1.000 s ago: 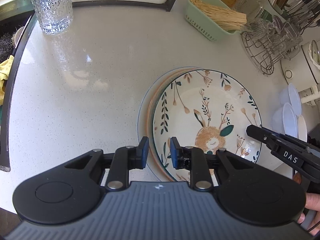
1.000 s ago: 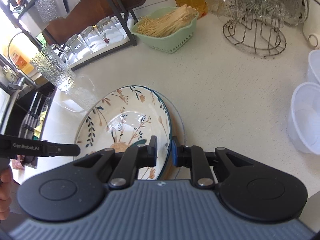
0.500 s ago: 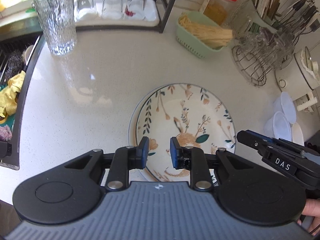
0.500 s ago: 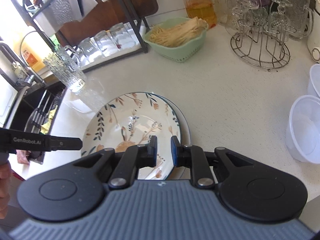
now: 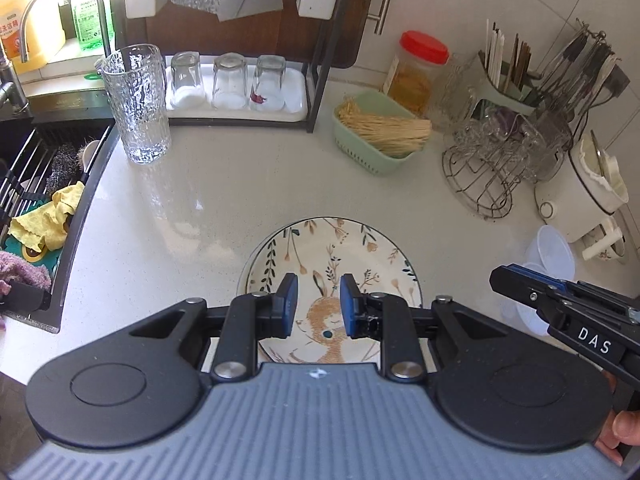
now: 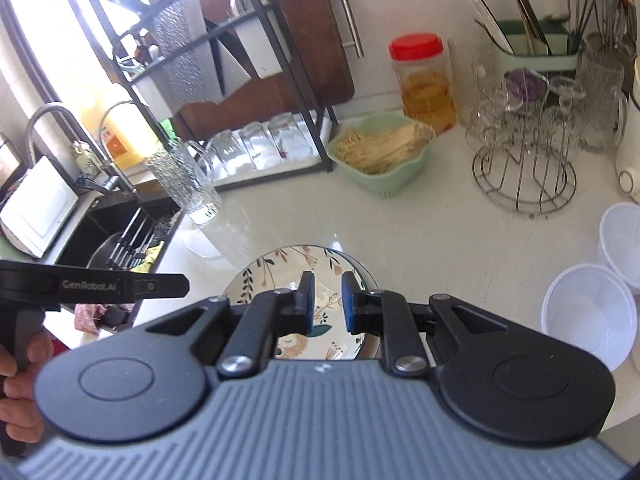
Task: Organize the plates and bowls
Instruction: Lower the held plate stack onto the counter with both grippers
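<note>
A floral plate with a rabbit (image 5: 332, 256) lies on top of a stack on the white counter; it also shows in the right wrist view (image 6: 280, 270). The rim of a plate under it (image 6: 366, 274) peeks out on the right. My left gripper (image 5: 315, 306) hovers above the plate's near side, jaws slightly apart and empty. My right gripper (image 6: 325, 302) hovers above the same stack, jaws slightly apart and empty. Each gripper shows from the side in the other's view, the right one (image 5: 560, 312) and the left one (image 6: 120, 286).
Clear plastic bowls (image 6: 588, 316) stand at the right. A green basket of noodles (image 5: 380, 136), a wire glass rack (image 5: 492, 168), a tall textured glass (image 5: 136, 104) and a shelf with tumblers (image 5: 236, 88) line the back. The sink (image 5: 36, 200) lies at the left.
Both grippers have lifted up and back from the plate stack, so the plates look smaller and lie flat and aligned. Neither holds anything now.
</note>
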The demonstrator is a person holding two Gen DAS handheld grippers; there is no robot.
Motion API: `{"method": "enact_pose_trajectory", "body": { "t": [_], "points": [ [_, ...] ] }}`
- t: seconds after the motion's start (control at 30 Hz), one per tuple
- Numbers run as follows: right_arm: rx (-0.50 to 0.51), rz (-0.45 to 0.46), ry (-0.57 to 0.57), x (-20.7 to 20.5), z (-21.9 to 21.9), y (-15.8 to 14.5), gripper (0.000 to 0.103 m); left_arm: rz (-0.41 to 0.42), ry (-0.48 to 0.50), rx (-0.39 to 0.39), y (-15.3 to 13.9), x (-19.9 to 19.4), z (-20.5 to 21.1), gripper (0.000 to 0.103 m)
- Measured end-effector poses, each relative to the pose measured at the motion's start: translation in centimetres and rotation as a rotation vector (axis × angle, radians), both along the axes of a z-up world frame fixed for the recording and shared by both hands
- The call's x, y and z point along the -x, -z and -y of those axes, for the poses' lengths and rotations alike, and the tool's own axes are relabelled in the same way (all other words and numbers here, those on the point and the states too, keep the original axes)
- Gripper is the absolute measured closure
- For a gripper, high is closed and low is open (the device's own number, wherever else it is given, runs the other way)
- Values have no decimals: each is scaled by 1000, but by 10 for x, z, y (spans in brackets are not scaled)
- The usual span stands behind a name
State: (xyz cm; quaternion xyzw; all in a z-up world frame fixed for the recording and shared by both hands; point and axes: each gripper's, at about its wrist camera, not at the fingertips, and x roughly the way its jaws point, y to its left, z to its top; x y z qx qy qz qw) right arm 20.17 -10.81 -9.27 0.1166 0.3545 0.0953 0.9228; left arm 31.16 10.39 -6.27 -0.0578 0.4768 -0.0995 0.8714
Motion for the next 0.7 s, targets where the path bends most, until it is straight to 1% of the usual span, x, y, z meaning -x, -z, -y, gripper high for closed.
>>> {"method": "enact_pose_trajectory", "body": {
  "t": [0.17, 0.27, 0.43, 0.6, 0.7],
  "points": [
    [8, 26, -5, 13, 3, -10, 85, 26, 10, 2, -8, 17, 5, 76],
    [16, 33, 5, 18, 2, -12, 85, 46, 26, -11, -10, 24, 6, 76],
    [38, 30, 29, 27, -5, -12, 85, 35, 50, 10, -4, 29, 2, 76],
    [57, 35, 45, 34, -12, -14, 85, 63, 68, 14, -5, 34, -4, 76],
    [63, 34, 71, 39, -16, -14, 85, 74, 70, 35, -3, 36, -11, 76]
  ]
}}
